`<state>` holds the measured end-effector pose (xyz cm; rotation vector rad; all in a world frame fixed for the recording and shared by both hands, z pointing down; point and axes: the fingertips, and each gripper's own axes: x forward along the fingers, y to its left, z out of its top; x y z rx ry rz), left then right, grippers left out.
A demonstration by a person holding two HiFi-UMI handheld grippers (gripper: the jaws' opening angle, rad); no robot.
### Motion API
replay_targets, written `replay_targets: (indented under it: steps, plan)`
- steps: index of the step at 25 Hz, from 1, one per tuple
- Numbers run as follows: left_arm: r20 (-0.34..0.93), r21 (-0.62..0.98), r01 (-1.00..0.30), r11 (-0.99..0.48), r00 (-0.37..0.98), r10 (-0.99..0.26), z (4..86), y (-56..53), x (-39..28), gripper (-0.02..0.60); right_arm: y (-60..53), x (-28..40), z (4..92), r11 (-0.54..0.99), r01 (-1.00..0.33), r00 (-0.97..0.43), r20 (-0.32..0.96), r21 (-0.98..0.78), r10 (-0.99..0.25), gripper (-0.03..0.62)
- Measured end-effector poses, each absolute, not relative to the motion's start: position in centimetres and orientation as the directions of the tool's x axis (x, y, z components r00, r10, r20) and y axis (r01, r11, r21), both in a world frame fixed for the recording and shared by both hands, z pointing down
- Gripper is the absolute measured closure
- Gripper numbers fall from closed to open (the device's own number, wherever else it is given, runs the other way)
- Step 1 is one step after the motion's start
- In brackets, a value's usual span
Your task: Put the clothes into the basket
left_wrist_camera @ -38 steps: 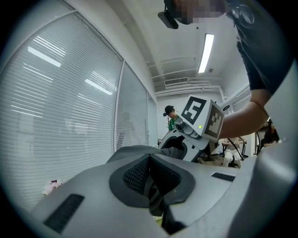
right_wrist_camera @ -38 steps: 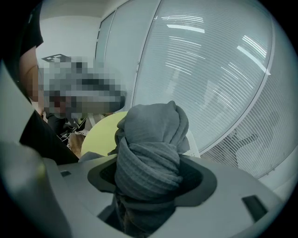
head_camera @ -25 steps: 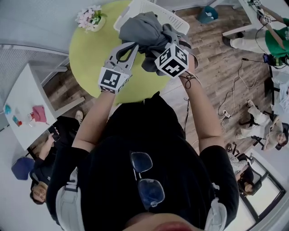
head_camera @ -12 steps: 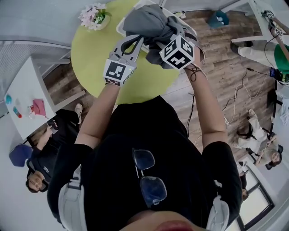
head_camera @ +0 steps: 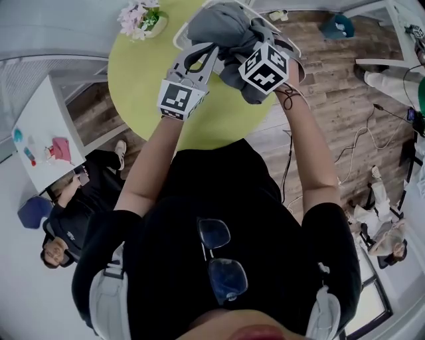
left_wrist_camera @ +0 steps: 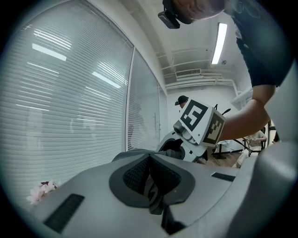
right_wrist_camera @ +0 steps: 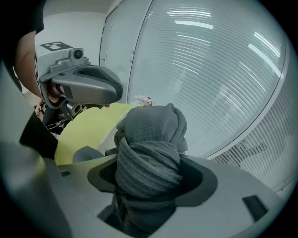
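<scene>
Grey waffle-knit garment (head_camera: 222,26) is the whole story here. It's bunched into one fat wad and held up in the air, right over the white basket (head_camera: 179,36) at the far edge of the table, not in it yet.

The right gripper (right_wrist_camera: 151,186) does the heavy lifting. Its jaws stand wide apart, but only because they're clamped around a thick roll of the fabric, which fills the gap and bulges out above the pads. The left gripper (left_wrist_camera: 150,179) has its pads pressed together on what looks like a thin fold of the same cloth. My guess is that it's there to keep a loose end from trailing outside the basket while the other one carries the bulk. The two sit close beside each other, both angled toward the basket, which makes sense for dropping the bundle in as one lump.

Judging by this, the carry is almost done. What's left is lowering the wad past the rim and letting go with both. The thing to watch is loose cloth draping over the edge.

Around that is the round yellow-green table (head_camera: 146,80), mostly bare on the near side, with a little pot of flowers (head_camera: 143,16) well off to the left of the basket.
</scene>
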<state>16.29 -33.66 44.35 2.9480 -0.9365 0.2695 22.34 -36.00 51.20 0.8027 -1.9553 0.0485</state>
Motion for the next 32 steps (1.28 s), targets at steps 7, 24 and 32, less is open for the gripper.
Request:
replay_targets:
  steps: [7, 24, 32]
  plan:
    - [0.206, -0.006, -0.586, -0.810, 0.792, -0.574, 46.3, -35.1, 17.1, 0.571, -37.4, 22.2, 55.1, 0.808, -0.529, -0.307, 0.829, 0.259, -0.467, 0.258]
    - [0.256, -0.002, -0.599, -0.801, 0.774, -0.579, 48.3, -38.3, 19.1, 0.571, -38.1, 22.4, 65.3, 0.837, -0.538, -0.333, 0.889, 0.095, -0.315, 0.257]
    - [0.262, -0.019, -0.605, -0.796, 0.765, -0.588, 48.9, -38.9, 19.1, 0.571, -37.6, 22.4, 70.1, 0.851, -0.522, -0.318, 0.911, 0.065, -0.264, 0.256]
